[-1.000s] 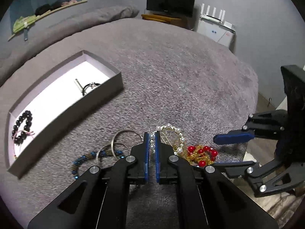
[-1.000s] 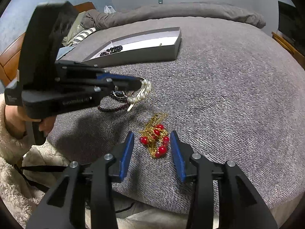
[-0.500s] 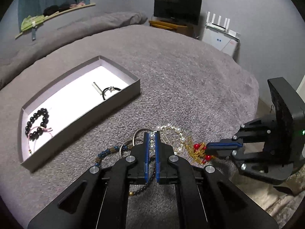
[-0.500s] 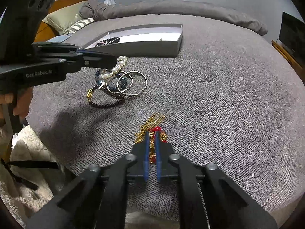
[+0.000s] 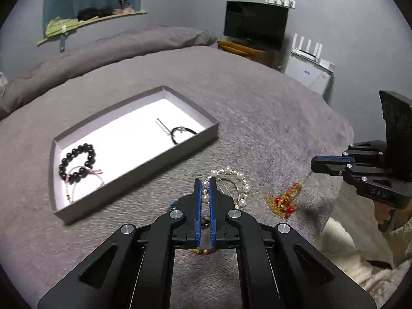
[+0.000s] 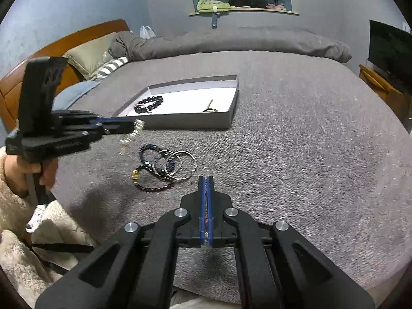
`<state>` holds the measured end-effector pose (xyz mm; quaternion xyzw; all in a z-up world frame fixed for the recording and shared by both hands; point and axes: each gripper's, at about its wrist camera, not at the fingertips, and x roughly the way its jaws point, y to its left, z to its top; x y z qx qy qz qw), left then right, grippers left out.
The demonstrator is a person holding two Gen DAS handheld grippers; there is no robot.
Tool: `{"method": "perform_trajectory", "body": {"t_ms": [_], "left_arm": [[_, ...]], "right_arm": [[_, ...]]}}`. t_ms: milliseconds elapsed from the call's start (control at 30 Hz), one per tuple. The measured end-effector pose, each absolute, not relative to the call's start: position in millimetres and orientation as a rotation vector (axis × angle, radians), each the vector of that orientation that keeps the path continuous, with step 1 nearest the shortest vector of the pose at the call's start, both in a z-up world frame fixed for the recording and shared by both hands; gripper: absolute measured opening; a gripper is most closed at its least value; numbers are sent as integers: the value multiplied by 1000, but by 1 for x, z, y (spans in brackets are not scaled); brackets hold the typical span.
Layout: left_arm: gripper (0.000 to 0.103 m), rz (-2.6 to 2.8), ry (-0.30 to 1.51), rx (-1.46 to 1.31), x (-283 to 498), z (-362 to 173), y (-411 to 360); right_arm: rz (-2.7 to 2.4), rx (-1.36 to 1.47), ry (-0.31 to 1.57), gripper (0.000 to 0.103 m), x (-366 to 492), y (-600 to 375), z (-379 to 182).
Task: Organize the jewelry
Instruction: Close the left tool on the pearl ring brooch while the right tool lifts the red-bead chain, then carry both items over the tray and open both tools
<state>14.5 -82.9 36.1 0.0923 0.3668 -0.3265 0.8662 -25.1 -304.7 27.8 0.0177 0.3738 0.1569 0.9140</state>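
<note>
**Grey bed, shallow box, two lifted pieces**

Grey nubby bedspread (image 6: pixel 296 134) fills a grey-walled room. Rectangular cardboard box (image 5: pixel 134 166) holds black beads. Left gripper (image 5: pixel 205 188) jaws pinch a pearl bracelet (image 5: pixel 233 180); right gripper (image 6: pixel 206 193) jaws clamp a gold chain with red beads (image 5: pixel 284 200), dangling above the spread.

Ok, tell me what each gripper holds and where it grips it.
Left gripper pinches the pearl bracelet by its beaded rim. Right gripper pinches the gold-and-red piece by its upper end, the rest dangling.
</note>
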Motion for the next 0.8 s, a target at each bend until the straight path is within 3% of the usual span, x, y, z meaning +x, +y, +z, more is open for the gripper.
{"method": "perform_trajectory", "body": {"t_ms": [800], "left_arm": [[5, -645, 724, 168, 28, 77, -41]], "right_arm": [[339, 29, 604, 1, 6, -306, 122]]}}
